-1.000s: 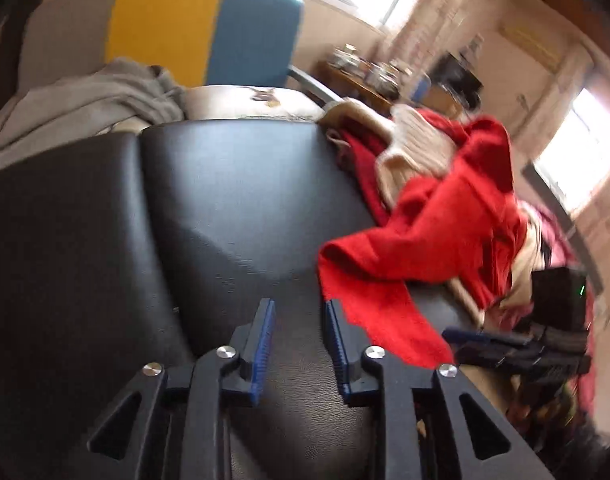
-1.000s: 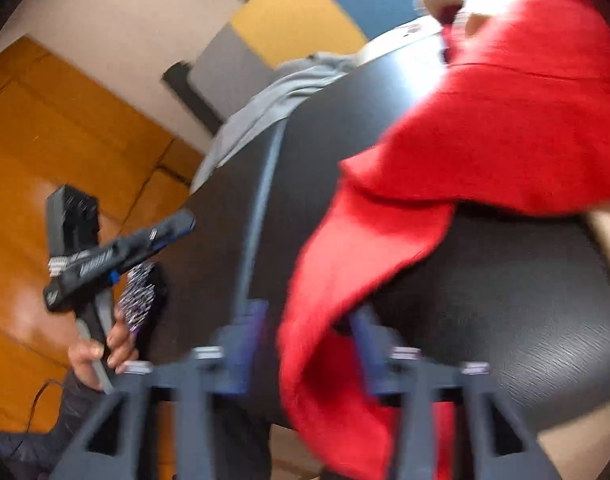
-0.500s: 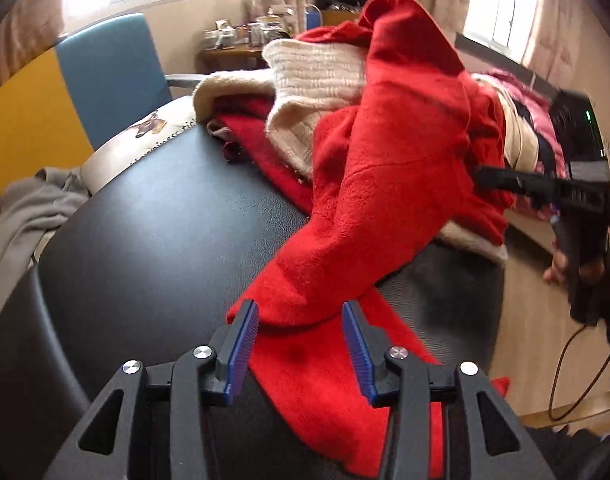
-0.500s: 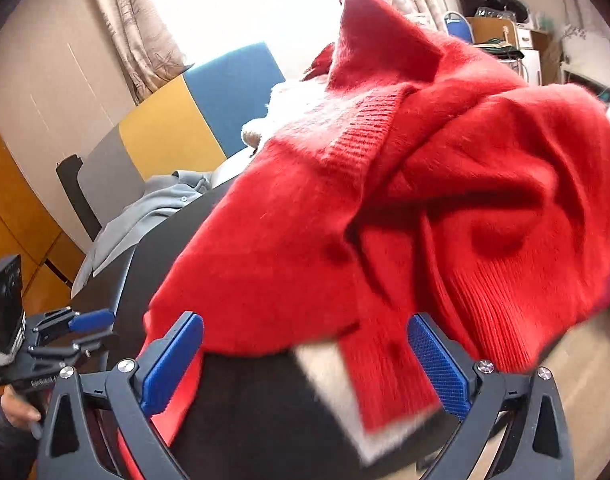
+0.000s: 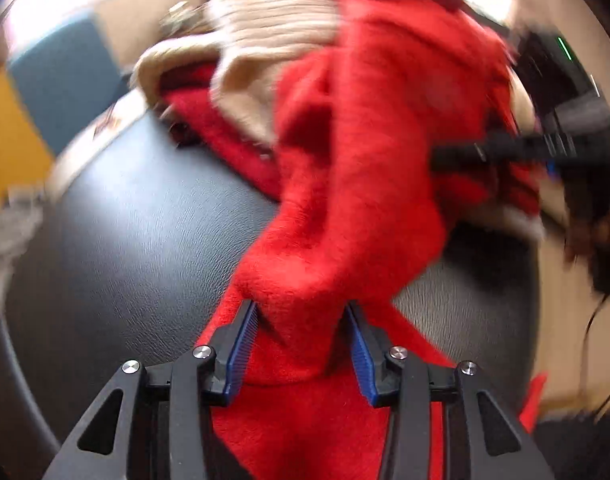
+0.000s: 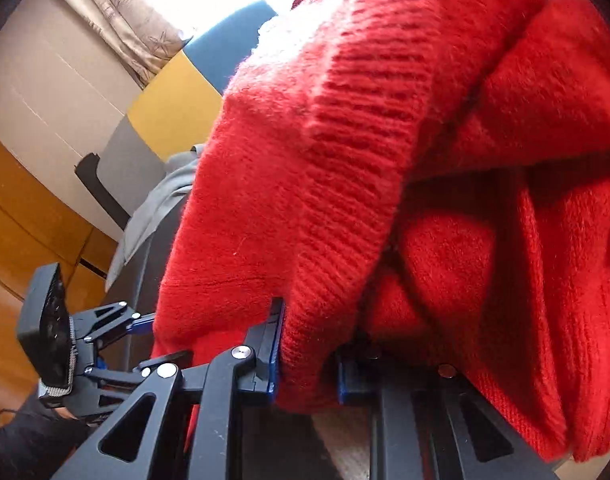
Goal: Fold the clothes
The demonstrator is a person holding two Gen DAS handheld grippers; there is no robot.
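A fluffy red sweater lies heaped on a black leather seat, with a cream knit garment on top of the heap at the back. My left gripper is open, its blue pads either side of a bunched fold of the sweater at the near edge. In the right wrist view the sweater fills most of the picture. My right gripper is shut on its ribbed hem, lifted off the seat.
A chair back in grey, yellow and blue stands behind the seat. A grey garment is draped over the seat's far side. Wooden floor lies to the left. A dark cable hangs at the right.
My right gripper has gone from wide open to shut on the sweater's hem. The left gripper has moved forward, so a fold of the sweater now sits between its fingers.
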